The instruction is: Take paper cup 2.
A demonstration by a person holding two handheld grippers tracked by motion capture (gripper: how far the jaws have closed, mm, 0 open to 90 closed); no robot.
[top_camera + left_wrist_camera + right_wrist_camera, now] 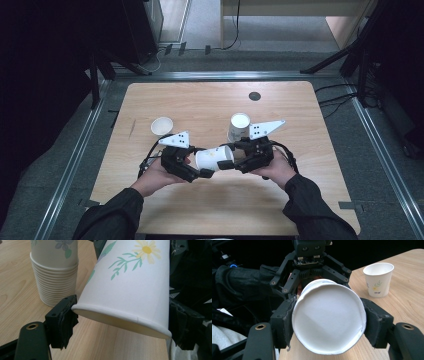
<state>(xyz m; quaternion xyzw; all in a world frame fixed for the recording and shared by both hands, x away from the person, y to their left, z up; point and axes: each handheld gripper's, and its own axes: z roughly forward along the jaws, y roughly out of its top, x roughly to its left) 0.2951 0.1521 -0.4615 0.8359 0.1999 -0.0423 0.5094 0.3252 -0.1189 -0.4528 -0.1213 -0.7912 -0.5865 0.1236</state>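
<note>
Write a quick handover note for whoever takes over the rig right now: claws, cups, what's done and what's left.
Left claw: shut on the rim end of the paper cup, held sideways above the table.
Right claw: shut on the same cup's base end.
Cup stack: upright, just behind the right claw.
Single cup: upright, standing alone, back left.
Done: one cup stands alone; another is in the air between both claws.
Left, probably: let go with one claw and stand the held cup upright on the table. The stack holds many more cups.
</note>
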